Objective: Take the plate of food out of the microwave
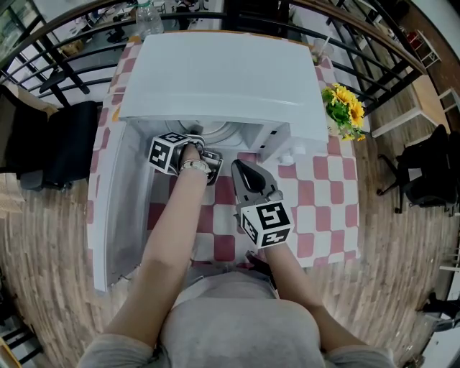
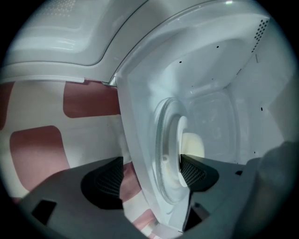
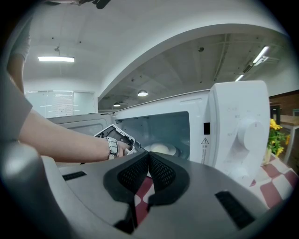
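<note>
The white microwave (image 1: 223, 72) stands on a red-and-white checked table, its door (image 1: 118, 201) swung open to the left. Inside, a white plate (image 2: 183, 135) carrying pale round food (image 2: 195, 145) rests on the glass turntable (image 2: 163, 140); the food (image 3: 161, 149) also shows in the right gripper view. My left gripper (image 1: 195, 152) reaches into the cavity mouth. Its jaws stand wide apart (image 2: 152, 176), and one pad (image 2: 192, 172) lies against the plate's rim. My right gripper (image 1: 241, 169) hovers over the table in front of the microwave, shut with nothing in it (image 3: 148, 158).
A vase of sunflowers (image 1: 345, 109) stands at the table's right edge, beside the microwave's control panel (image 3: 243, 130). A bottle (image 1: 149, 18) and a cup with a straw (image 1: 320, 49) sit behind the microwave. A black chair (image 1: 65, 144) is at the left, with a railing beyond.
</note>
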{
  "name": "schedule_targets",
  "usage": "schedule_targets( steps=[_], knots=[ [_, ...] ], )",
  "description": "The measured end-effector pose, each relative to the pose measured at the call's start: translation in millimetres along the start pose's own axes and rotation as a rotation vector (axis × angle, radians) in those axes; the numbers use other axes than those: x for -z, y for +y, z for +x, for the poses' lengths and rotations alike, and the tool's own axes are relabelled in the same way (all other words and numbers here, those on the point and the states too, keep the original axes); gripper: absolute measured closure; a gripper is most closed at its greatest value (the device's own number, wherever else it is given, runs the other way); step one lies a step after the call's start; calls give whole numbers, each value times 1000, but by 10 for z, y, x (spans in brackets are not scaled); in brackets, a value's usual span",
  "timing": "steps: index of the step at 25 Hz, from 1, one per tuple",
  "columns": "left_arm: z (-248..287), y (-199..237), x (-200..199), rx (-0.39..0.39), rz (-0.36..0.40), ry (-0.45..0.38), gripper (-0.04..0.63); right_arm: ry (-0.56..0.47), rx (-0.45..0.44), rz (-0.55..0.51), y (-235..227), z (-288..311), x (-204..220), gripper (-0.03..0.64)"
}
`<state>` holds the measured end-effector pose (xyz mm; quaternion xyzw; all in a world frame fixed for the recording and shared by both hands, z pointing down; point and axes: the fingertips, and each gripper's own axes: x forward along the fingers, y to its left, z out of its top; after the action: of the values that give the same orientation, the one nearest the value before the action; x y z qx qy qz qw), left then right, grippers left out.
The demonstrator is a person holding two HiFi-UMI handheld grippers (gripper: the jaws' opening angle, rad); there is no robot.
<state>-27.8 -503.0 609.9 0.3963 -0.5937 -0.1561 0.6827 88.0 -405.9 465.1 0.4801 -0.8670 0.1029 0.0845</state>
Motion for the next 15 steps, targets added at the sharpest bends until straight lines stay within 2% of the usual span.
schedule_targets(
  steps=[3,15],
  knots=[
    [-23,8,15,11,3,0,219,-4,-2,-7,17,-22,-9,594],
    [-151,-39,81,63,46,2,348,-13,-13,-26,97,-78,-57,594]
  ],
)
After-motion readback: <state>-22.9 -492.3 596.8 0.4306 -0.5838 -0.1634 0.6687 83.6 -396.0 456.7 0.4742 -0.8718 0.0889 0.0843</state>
